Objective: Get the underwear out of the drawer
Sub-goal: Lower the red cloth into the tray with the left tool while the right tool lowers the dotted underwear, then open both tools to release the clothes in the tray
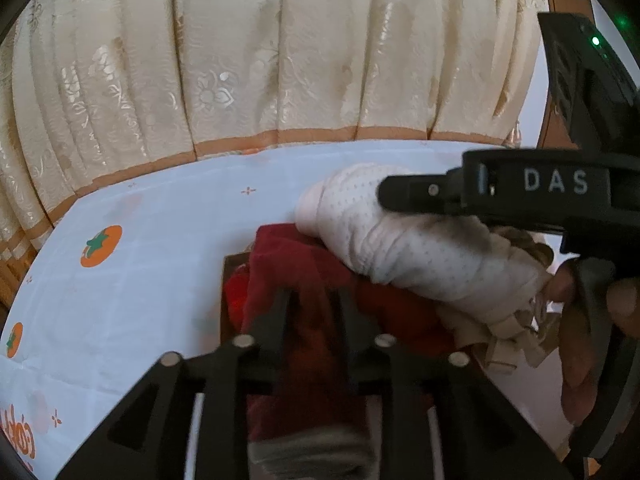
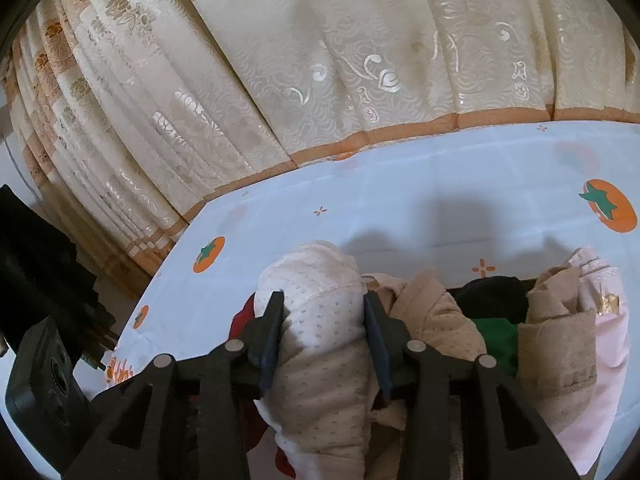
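A rolled white underwear with small grey dots point(image 2: 320, 344) is between the fingers of my right gripper point(image 2: 324, 320), whose pads press on both of its sides. In the left wrist view the same white roll point(image 1: 400, 240) hangs over a red garment point(image 1: 288, 256), with one right finger point(image 1: 420, 192) across it. My left gripper point(image 1: 315, 308) points down at the red garment. Its fingers stand apart with red cloth between them. The brown drawer edge point(image 1: 226, 280) shows just left of the red cloth.
Beige point(image 2: 436, 320), black point(image 2: 492, 288), green point(image 2: 496, 340) and pink point(image 2: 608, 344) garments fill the drawer to the right. A pale cloth printed with orange fruit point(image 2: 440, 184) covers the surface beyond, and a cream curtain point(image 1: 280, 60) hangs behind it. A person's hand point(image 1: 580, 344) holds the right gripper.
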